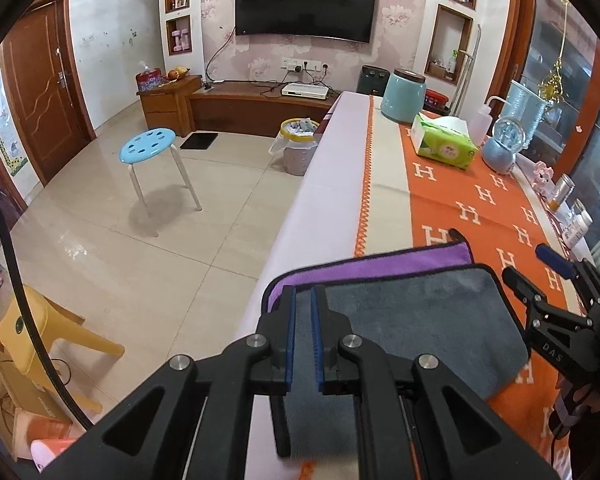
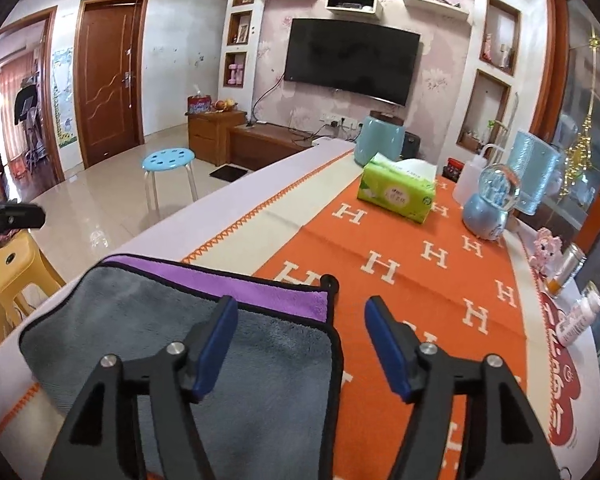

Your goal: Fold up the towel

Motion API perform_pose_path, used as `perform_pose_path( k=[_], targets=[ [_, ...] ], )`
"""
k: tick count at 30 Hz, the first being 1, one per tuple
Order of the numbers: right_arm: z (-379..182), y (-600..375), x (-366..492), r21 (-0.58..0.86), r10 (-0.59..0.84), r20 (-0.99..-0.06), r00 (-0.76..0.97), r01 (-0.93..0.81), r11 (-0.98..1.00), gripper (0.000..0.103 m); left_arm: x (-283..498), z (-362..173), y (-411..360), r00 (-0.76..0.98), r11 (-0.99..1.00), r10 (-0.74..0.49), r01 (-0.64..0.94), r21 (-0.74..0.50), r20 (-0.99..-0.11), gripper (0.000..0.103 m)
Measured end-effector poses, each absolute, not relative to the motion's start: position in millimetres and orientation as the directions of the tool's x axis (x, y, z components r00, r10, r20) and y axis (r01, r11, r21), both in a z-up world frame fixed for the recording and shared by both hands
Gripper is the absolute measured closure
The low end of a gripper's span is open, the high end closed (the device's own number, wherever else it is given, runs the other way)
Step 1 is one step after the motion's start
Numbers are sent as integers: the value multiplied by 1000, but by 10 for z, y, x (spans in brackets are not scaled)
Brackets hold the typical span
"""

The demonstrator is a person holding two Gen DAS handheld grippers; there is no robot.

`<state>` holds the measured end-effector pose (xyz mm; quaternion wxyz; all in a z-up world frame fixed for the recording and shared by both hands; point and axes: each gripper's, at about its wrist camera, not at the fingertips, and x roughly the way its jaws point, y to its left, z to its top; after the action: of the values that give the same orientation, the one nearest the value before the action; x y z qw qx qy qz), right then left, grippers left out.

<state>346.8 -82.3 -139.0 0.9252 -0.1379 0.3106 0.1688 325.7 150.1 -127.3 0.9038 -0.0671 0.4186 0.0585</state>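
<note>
A grey and purple towel (image 1: 412,308) with a black hem lies folded on the orange table cover, grey half on top, a purple strip showing at the far edge. It also shows in the right wrist view (image 2: 228,344). My left gripper (image 1: 303,300) hovers over the towel's left part, its jaws a narrow gap apart with nothing between them. My right gripper (image 2: 300,320) is open over the towel's right edge and holds nothing. It also shows in the left wrist view (image 1: 540,276) at the right.
The orange cover with white H letters (image 2: 420,264) spreads over the table. A green tissue pack (image 2: 396,194), a blue jar (image 2: 380,140), a snow globe (image 2: 490,204) and bottles (image 2: 572,312) stand at the back and right. A blue stool (image 1: 150,148) and a bin (image 1: 296,148) stand on the floor at the left.
</note>
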Motion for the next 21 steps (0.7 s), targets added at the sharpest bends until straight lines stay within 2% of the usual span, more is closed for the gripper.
perform_pose_path(
  k=[10, 14, 21],
  targets=[
    [-1128, -788, 2764, -133, 189, -620, 762, -339, 931, 22, 2489, -964, 1626, 679, 983, -12, -128, -135, -734, 92],
    [-1066, -783, 2430, -113, 170, -613, 771, -299, 948, 18, 2106, -867, 1683, 690, 985, -34, -100, -142, -723, 81],
    [-975, -781, 1793, -78, 147, -615, 775, -246, 966, 12, 1507, -724, 1733, 688, 987, -63, -64, -146, -723, 80]
  ],
)
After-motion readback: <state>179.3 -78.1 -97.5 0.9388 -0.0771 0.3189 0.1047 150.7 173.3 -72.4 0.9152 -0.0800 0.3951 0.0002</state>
